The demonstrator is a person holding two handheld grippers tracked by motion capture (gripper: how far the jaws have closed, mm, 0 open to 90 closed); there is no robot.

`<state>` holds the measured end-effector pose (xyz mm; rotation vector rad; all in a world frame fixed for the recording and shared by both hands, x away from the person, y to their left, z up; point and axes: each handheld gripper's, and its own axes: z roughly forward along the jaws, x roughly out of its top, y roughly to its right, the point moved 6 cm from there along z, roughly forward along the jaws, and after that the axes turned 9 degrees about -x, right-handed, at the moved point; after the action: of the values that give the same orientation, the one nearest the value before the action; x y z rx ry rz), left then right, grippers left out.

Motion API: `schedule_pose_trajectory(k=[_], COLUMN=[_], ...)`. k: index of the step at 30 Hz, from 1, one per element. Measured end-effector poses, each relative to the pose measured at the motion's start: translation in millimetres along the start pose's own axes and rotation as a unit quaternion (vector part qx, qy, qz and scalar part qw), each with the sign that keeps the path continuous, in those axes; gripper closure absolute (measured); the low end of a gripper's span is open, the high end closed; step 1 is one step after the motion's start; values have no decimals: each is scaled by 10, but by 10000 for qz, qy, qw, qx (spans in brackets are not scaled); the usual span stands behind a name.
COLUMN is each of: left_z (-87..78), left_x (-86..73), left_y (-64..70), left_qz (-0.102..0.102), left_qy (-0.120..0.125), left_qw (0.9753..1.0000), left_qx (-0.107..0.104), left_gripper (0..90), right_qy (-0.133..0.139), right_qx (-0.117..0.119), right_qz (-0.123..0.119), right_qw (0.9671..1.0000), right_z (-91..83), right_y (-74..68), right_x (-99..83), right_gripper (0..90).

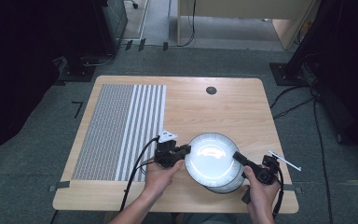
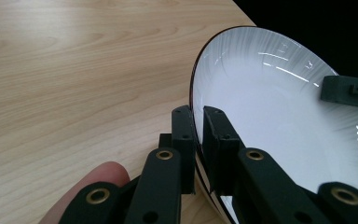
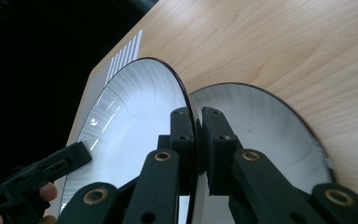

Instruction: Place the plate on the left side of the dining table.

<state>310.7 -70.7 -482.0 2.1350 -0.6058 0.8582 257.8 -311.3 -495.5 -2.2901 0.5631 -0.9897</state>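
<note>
Claws (image 1: pixel 188 150) (image 1: pixel 237 156) clamped on opposite rims of raised plate (image 1: pixel 211 157), above second plate (image 3: pixel 270 135).

Our grippers — left (image 1: pixel 187 149), right (image 1: pixel 237 156) — were black, brass-riveted, trailing black cables; our forearms were bare, unsleeved.

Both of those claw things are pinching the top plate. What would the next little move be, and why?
Probably lift it a bit higher, both hands together. The left gripper and right gripper each clamp opposite rims of the upper plate, which sits just above a second plate on the table. Clearing that one first avoids scraping.
</note>
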Motion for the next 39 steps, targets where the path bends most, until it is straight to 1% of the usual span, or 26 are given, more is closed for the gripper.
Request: schedule_pose_trajectory(k=[1,2,3,5,6,7,8,12,14,15,16,19,20,21,23,24,25,27,32,39], left_z=[-27,-27,-86,-143,-143,-180,-211,-337,-363,-391,-443,-522,-522,-573,-628,-628,-690,-758,-941,-1213], left_x=[9,9,27,44,44,52,56,74,77,79,84,89,89,94,103,103,114,120,115,115], left_y=[-21,-21,-68,-109,-109,-137,-159,-254,-273,-294,-338,-417,-417,-472,-525,-525,-582,-647,-829,-1077], left_qz=[-24,-24,-38,-65,-65,-101,-116,-169,-187,-187,-208,-250,-250,-286,-308,-308,-320,-337,-429,-558], left_qy=[26,26,59,116,116,143,162,238,260,273,313,347,347,385,405,405,443,481,573,733], left_qw=[10000,10000,10000,9999,9999,9998,9998,9995,9993,9993,9991,9987,9987,9983,9980,9980,9976,9971,9955,9926], left_qx=[16,16,50,79,79,86,98,151,166,177,207,274,274,325,377,377,430,491,613,792], left_gripper=[840,841,841,841,842,842,844,844,844,844,844,844,845,846,848,848,849,850,853,855], right_qy=[-19,-19,-30,-53,-53,-50,-75,-112,-153,-153,-171,-253,-253,-273,-318,-318,-333,-363,-455,-595], right_qx=[17,17,39,67,67,67,96,138,175,175,234,261,261,281,294,294,321,365,441,553], right_qz=[11,11,-24,-46,-46,-81,-124,-197,-215,-215,-228,-210,-210,-225,-224,-224,-249,-243,-355,-485], right_qw=[10000,10000,10000,10000,10000,9999,9998,9996,9995,9995,9993,9991,9991,9990,9988,9988,9986,9984,9974,9955], right_z=[19,19,63,98,98,116,153,216,255,255,301,375,375,432,483,483,541,603,762,999], right_y=[-36,-36,-100,-174,-174,-209,-291,-408,-462,-462,-514,-589,-589,-646,-708,-708,-769,-841,-1045,-1349], right_x=[-3,-3,-4,-5,-5,-5,-6,-16,-27,-27,-39,-73,-73,-96,-120,-120,-140,-164,-227,-320], right_gripper=[846,846,846,845,845,846,846,845,845,845,845,845,845,846,846,846,847,847,847,848])
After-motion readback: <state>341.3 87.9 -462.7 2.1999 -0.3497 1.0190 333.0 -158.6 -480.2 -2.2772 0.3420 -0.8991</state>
